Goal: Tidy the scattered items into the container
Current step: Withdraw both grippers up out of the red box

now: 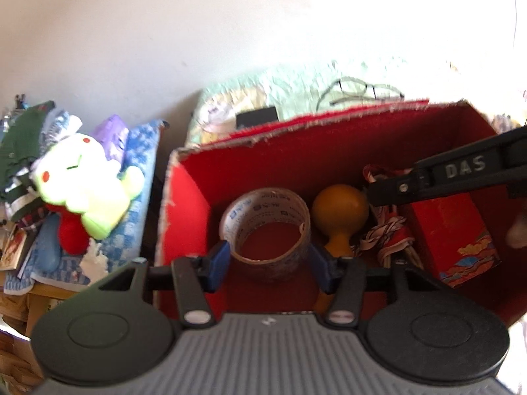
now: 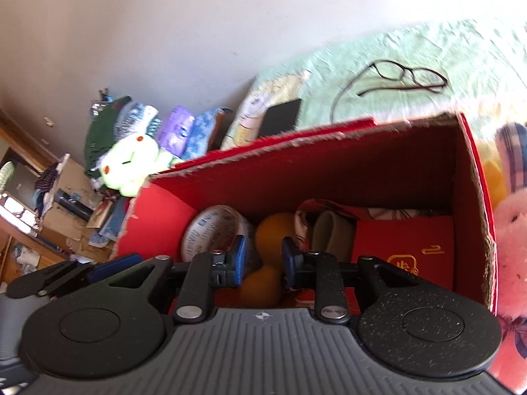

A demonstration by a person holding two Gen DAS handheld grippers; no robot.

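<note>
Blue-padded, the left hand-held gripper [image 1: 268, 263] stands open around the tape roll [image 1: 266, 227] without pressing it; the right hand-held gripper [image 2: 262, 263] hangs narrowly parted over an orange maraca [image 2: 268, 230]. Both lie in the red box [image 1: 184, 204] (glasses [image 2: 408, 74] and phone [image 2: 280, 117] remain on the bed).

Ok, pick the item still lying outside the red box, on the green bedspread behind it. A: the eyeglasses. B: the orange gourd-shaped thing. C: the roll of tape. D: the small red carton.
A: the eyeglasses lie on the green bedspread beyond the red box; the other three sit inside it.
</note>
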